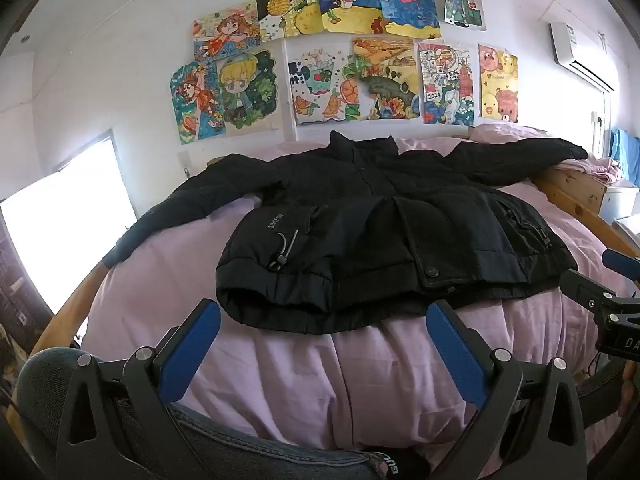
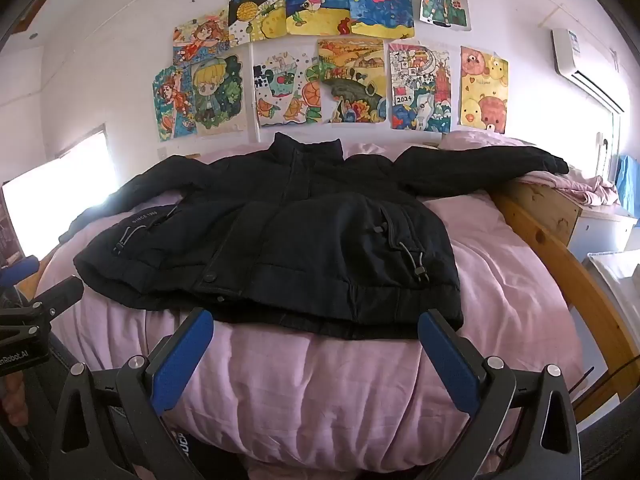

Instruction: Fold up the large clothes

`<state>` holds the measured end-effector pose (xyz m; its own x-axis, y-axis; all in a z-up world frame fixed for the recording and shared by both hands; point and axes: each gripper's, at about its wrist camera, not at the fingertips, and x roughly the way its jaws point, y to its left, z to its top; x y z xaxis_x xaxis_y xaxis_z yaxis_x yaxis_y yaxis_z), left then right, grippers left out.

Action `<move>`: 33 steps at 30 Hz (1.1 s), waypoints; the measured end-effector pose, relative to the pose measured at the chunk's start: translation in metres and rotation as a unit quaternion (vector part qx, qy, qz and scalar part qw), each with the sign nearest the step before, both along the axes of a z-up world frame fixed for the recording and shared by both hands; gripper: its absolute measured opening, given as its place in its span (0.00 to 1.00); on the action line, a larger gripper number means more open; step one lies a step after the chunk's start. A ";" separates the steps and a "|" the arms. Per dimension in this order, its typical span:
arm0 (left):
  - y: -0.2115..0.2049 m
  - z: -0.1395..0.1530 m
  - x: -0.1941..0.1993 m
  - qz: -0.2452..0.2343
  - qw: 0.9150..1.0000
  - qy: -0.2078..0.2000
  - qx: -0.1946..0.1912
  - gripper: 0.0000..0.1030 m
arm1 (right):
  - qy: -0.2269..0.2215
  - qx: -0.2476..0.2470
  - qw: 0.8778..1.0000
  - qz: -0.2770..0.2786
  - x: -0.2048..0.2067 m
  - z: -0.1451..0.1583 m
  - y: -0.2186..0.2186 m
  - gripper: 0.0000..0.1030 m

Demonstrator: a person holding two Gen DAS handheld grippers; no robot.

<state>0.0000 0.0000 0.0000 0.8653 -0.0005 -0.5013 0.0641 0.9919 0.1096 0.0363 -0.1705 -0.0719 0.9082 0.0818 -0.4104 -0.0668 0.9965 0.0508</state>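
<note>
A black padded jacket lies front up on a pink quilt, collar toward the wall, both sleeves spread out to the sides. My left gripper hovers open just short of the hem, a little left of the jacket's middle. My right gripper is open too, short of the hem on the jacket's right half. Nothing sits between either pair of blue pads. Each gripper shows at the edge of the other's view: the right gripper, the left gripper.
A wooden bed frame runs along the right side. Coloured drawings cover the wall behind. A bright window is at the left, an air conditioner at upper right. A person's jeans-clad knee is below.
</note>
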 end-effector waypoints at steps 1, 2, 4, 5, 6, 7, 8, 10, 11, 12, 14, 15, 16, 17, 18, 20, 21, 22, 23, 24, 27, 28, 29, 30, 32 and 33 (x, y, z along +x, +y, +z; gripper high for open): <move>0.000 0.000 0.000 0.000 1.000 0.000 0.000 0.98 | 0.000 -0.001 1.000 0.000 0.000 0.000 0.000 1.00; 0.000 0.000 0.000 0.000 1.000 0.000 0.000 0.98 | 0.000 0.000 1.000 0.000 0.000 0.000 0.000 1.00; 0.000 0.000 0.000 0.000 1.000 0.000 0.001 0.98 | 0.000 0.001 1.000 0.000 0.000 0.001 -0.001 1.00; 0.000 0.000 0.000 0.000 1.000 0.000 0.000 0.98 | 0.000 0.001 1.000 0.000 0.000 0.001 -0.001 1.00; 0.000 0.000 0.000 0.000 1.000 0.000 0.001 0.98 | -0.001 0.001 1.000 0.000 0.000 0.001 -0.001 1.00; 0.000 0.000 0.000 0.000 1.000 0.000 0.001 0.98 | -0.001 0.001 1.000 0.000 -0.001 0.001 -0.001 1.00; 0.000 0.000 0.000 0.000 1.000 0.000 0.001 0.98 | -0.001 0.001 1.000 0.000 -0.001 0.002 -0.001 1.00; 0.000 0.000 0.000 0.000 1.000 0.000 0.001 0.98 | -0.001 0.002 1.000 0.000 -0.001 0.002 -0.002 1.00; 0.000 0.000 0.000 0.000 1.000 0.000 0.001 0.98 | -0.001 0.002 1.000 0.000 -0.001 0.002 -0.002 1.00; 0.000 0.000 0.000 0.000 1.000 -0.001 0.001 0.98 | -0.001 0.002 1.000 0.000 -0.001 0.002 -0.002 1.00; 0.000 0.000 0.000 -0.001 1.000 0.000 0.001 0.98 | 0.000 0.002 1.000 0.000 -0.001 0.002 -0.002 1.00; 0.000 0.000 0.000 0.000 1.000 -0.001 0.001 0.98 | 0.000 0.003 1.000 0.001 -0.001 0.002 -0.002 1.00; 0.000 0.000 0.000 0.000 1.000 -0.001 0.001 0.98 | 0.000 0.003 1.000 0.001 -0.001 0.002 -0.002 1.00; 0.000 0.000 0.000 0.000 1.000 -0.001 0.001 0.98 | 0.000 0.003 1.000 0.000 -0.001 0.002 -0.002 1.00; 0.000 0.000 0.000 0.000 1.000 -0.001 0.001 0.98 | 0.000 0.003 1.000 0.000 -0.001 0.003 -0.002 1.00; 0.000 0.000 0.000 0.000 1.000 -0.001 0.001 0.98 | 0.000 0.003 1.000 0.000 -0.001 0.003 -0.003 1.00; 0.000 0.000 0.000 0.000 1.000 -0.001 0.002 0.98 | 0.000 0.003 1.000 0.000 -0.001 0.003 -0.003 1.00; 0.000 0.000 0.000 0.000 1.000 -0.001 0.002 0.98 | 0.000 0.003 1.000 0.000 -0.001 0.003 -0.003 1.00; 0.000 0.000 0.000 0.000 1.000 -0.001 0.002 0.98 | 0.000 0.003 1.000 0.000 -0.001 0.003 -0.003 1.00; 0.000 0.000 0.000 0.000 1.000 -0.001 0.001 0.98 | 0.000 0.003 1.000 0.001 -0.001 0.003 -0.003 1.00; 0.000 0.000 0.000 0.000 1.000 -0.001 0.002 0.98 | 0.000 0.004 1.000 0.000 -0.001 0.003 -0.003 1.00; 0.000 0.000 0.000 0.000 1.000 -0.001 0.002 0.98 | 0.000 0.004 1.000 0.000 -0.001 0.003 -0.003 1.00; 0.000 0.000 0.000 0.000 1.000 -0.001 0.002 0.98 | 0.000 0.004 1.000 0.000 -0.001 0.003 -0.003 1.00; 0.000 0.000 0.000 0.000 1.000 -0.001 0.002 0.98 | 0.000 0.004 1.000 0.000 -0.001 0.003 -0.003 1.00; 0.000 0.000 0.000 0.000 1.000 -0.001 0.002 0.98 | 0.000 0.004 1.000 0.000 -0.001 0.003 -0.004 1.00; 0.000 0.000 0.000 0.000 1.000 -0.001 0.002 0.98 | 0.000 0.005 1.000 0.000 -0.001 0.003 -0.004 1.00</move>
